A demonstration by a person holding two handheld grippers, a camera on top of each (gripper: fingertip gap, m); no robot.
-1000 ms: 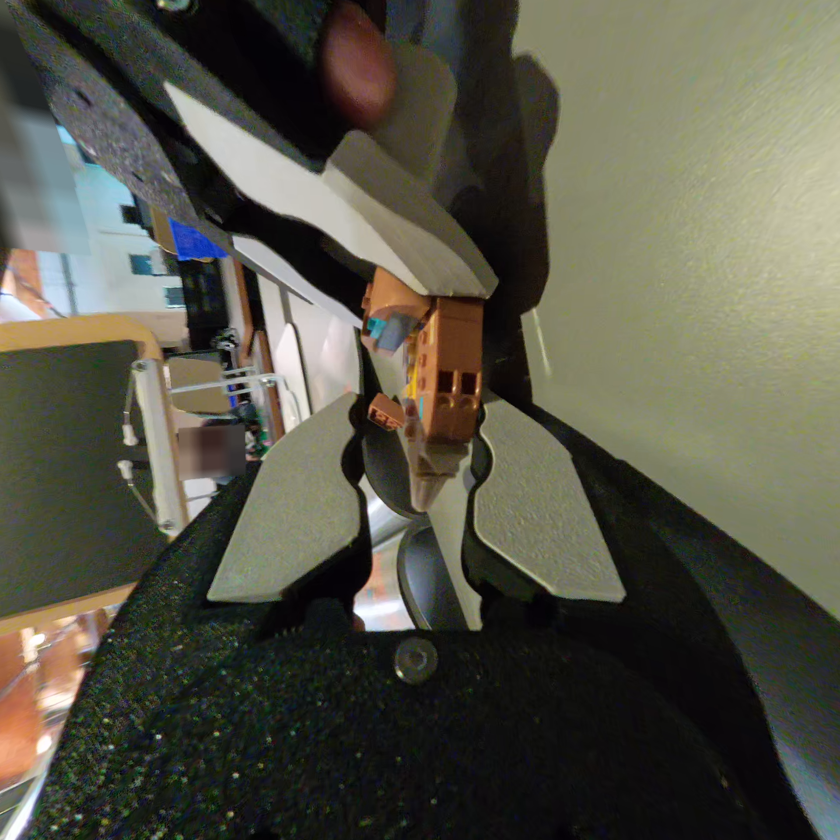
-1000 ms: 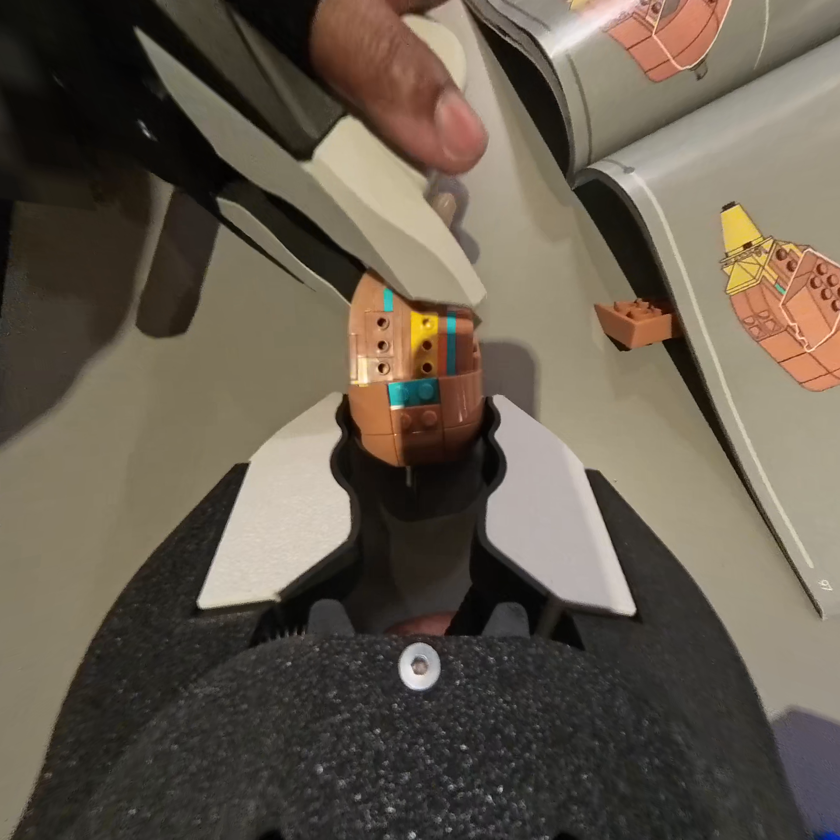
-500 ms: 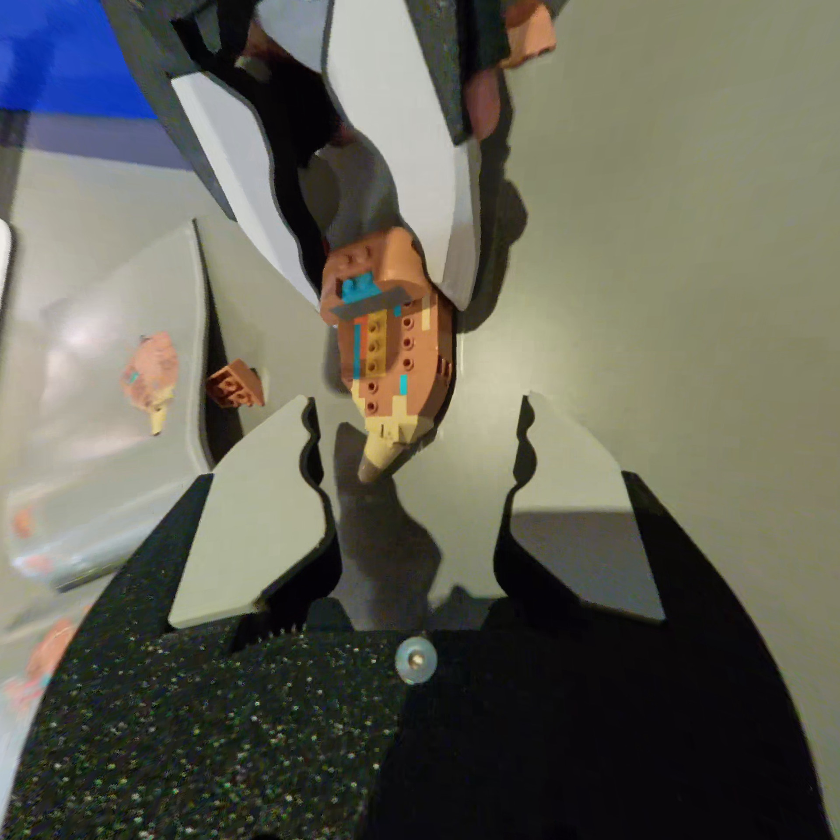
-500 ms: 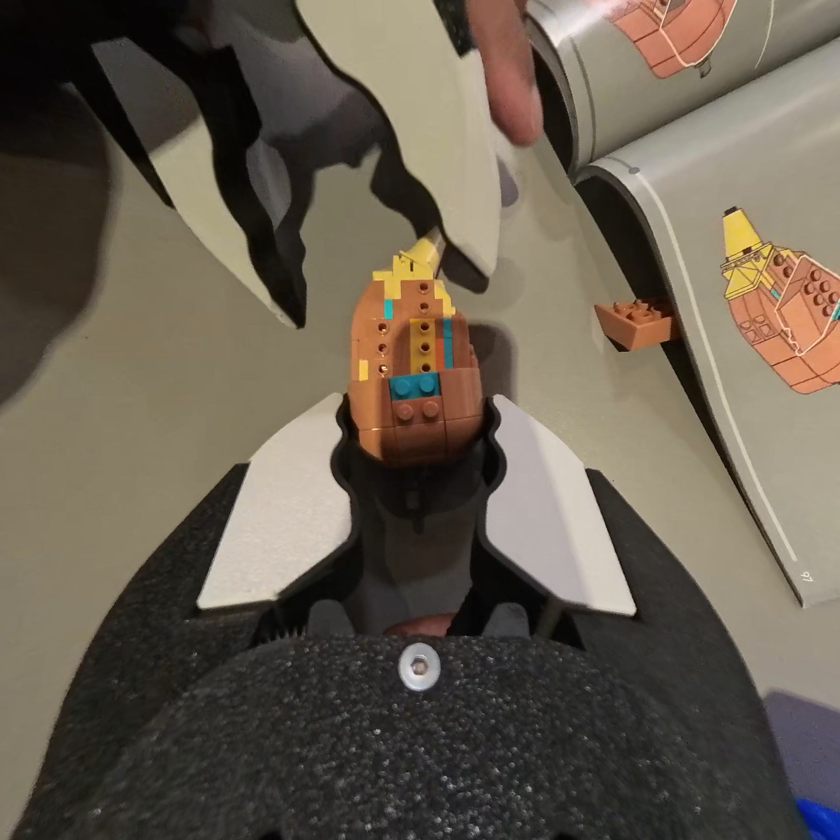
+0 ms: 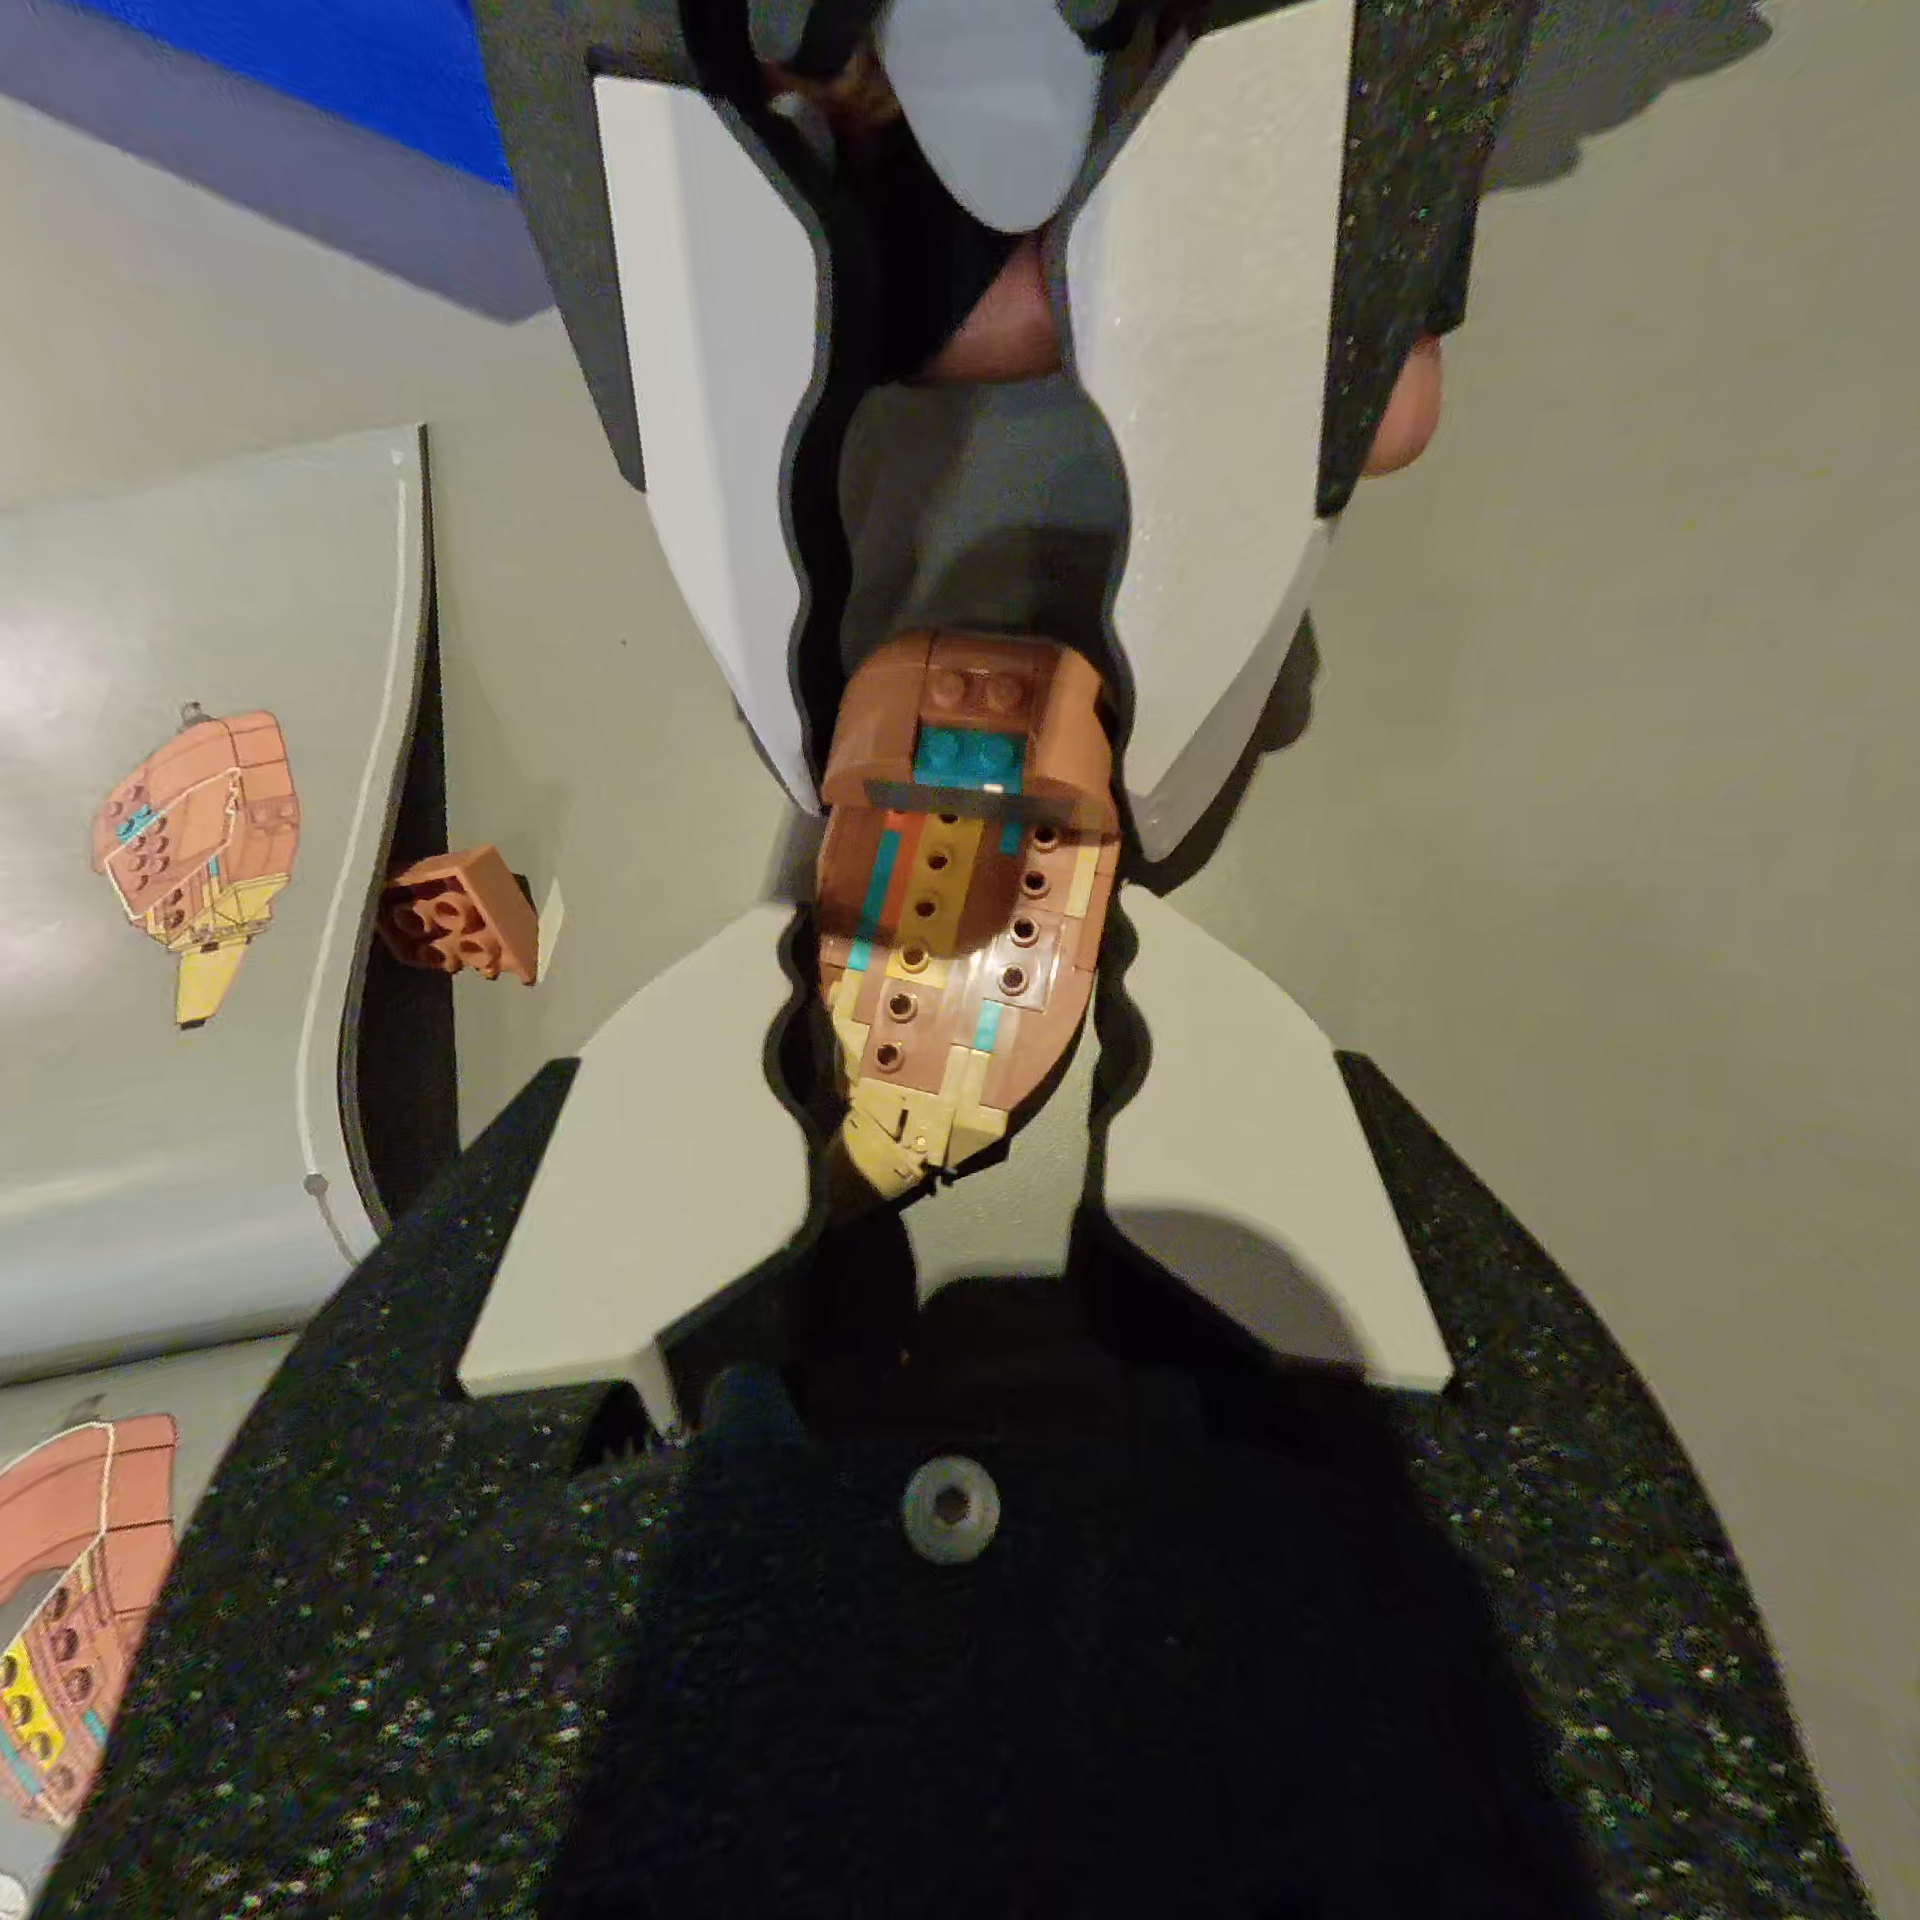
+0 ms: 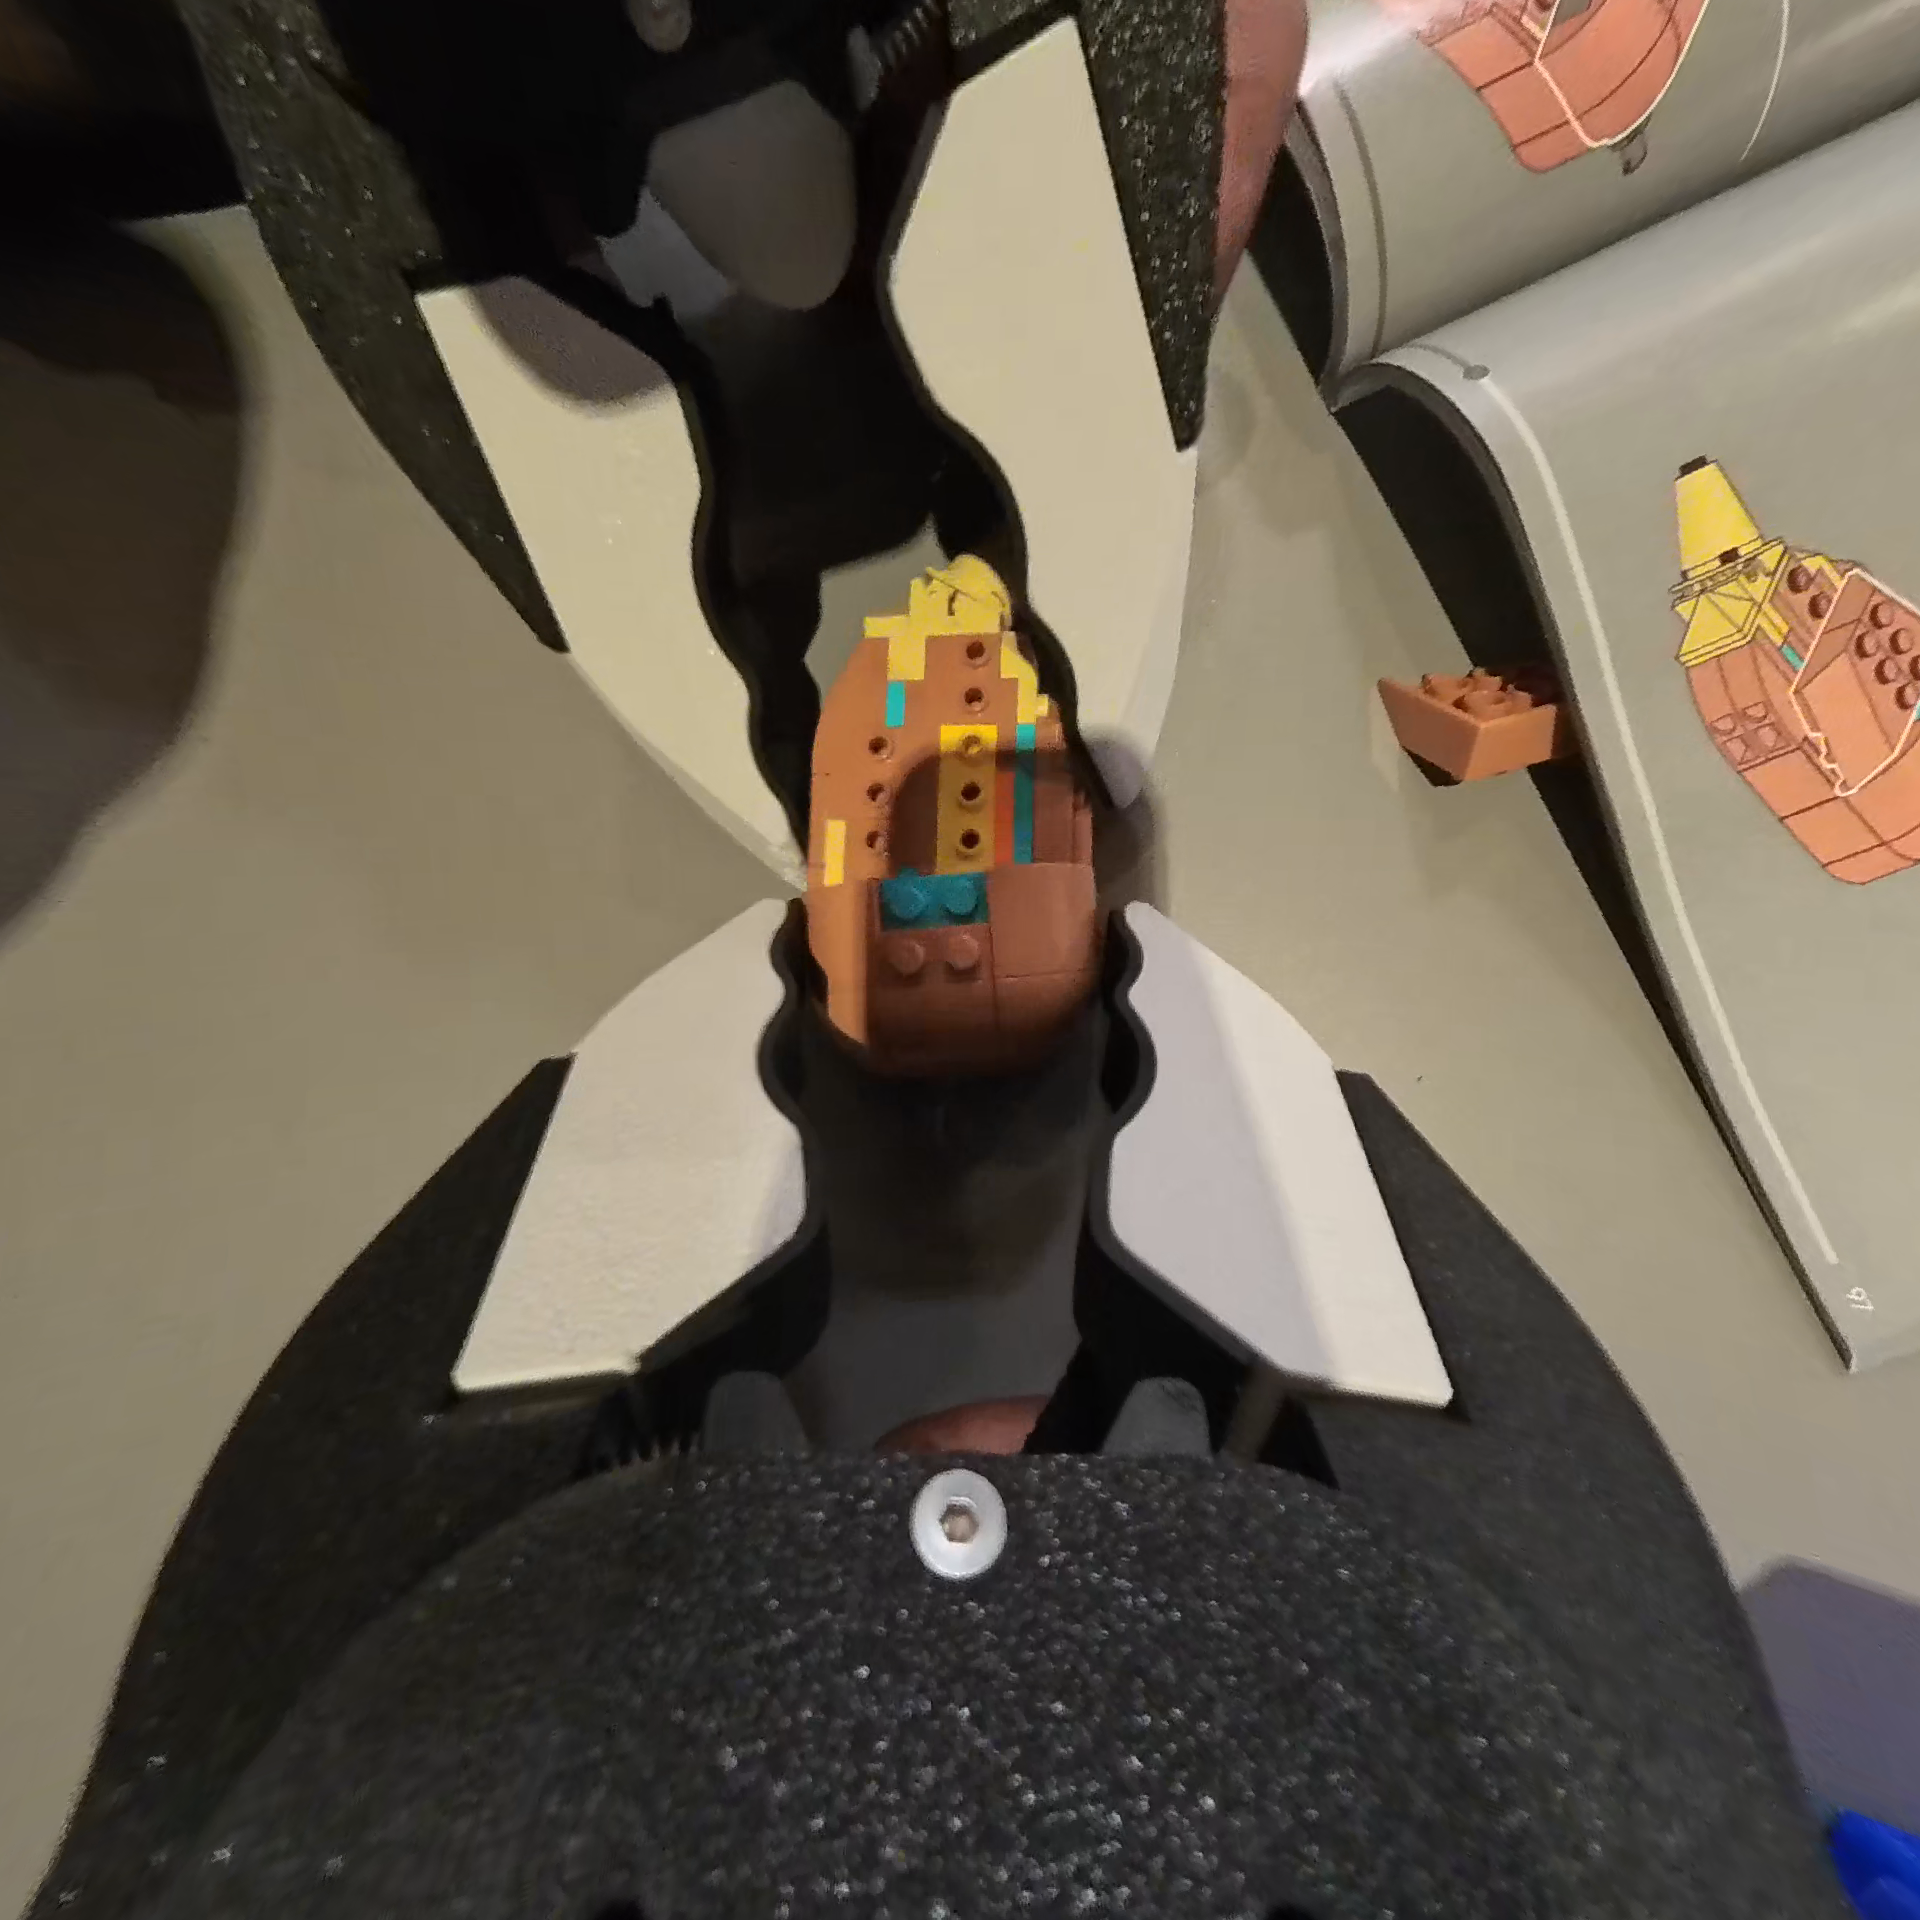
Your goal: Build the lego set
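A brown lego ship (image 5: 966, 914) with tan, yellow and teal parts hangs above the grey table (image 5: 1610, 831), held from both ends. My left gripper (image 5: 956, 925) is shut on its pointed tan bow half, with both pads against the hull sides. My right gripper (image 6: 956, 914) is shut on the rounded brown stern (image 6: 966, 977). Each gripper faces the other: the right one (image 5: 977, 821) comes down from the top of the left wrist view, and the left one (image 6: 951, 831) from the top of the right wrist view.
A loose brown brick (image 5: 457, 914) lies by the edge of the open instruction booklet (image 5: 156, 1143); both also show in the right wrist view, the brick (image 6: 1475, 727) beside the booklet (image 6: 1579, 644). A blue object (image 5: 364, 73) lies at the far edge. Left and right tips are no more than a few centimetres apart. About 6 centimetres separates my left fingertips from the loose brown brick (image 5: 457, 914). Look for it in the right wrist view (image 6: 1471, 691) too.
My left gripper let go of the ship, opened wide, turned to face the bow, moved forward and closed on the bow half. My right gripper kept its hold on the stern.
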